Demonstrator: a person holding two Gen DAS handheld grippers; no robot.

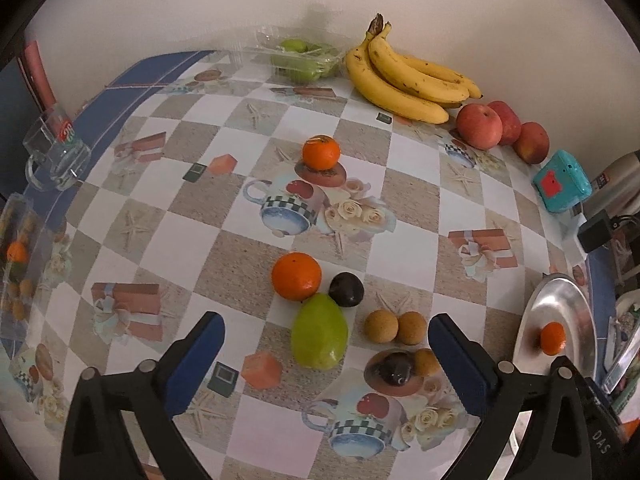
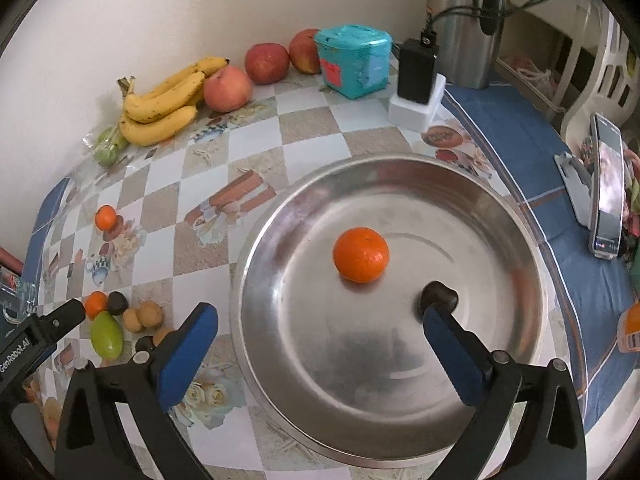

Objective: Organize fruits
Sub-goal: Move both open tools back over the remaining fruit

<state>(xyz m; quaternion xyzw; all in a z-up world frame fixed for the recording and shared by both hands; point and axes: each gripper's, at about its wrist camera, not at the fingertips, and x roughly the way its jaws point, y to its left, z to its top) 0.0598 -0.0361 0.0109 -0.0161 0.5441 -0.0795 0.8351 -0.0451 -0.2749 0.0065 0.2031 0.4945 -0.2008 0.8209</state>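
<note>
Tangerine [image 2: 361, 255] lies in steel bowl [image 2: 500, 216], both grippers empty.

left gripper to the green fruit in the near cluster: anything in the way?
Nothing visible. The left gripper stands open just above the green fruit, with no object between the pads and it. The tangerine and dark plum touch its far end, so a grasp across its sides looks clear, though they may get nudged.

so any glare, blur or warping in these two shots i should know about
Left wrist view: fisheye bends the checked tablecloth outward, corners go black, and the glass mug near the edge looks soft. Right wrist view: the metal plate carries broad, smeared reflections, while the orange on it stays sharp with a small shadow beneath.
</note>
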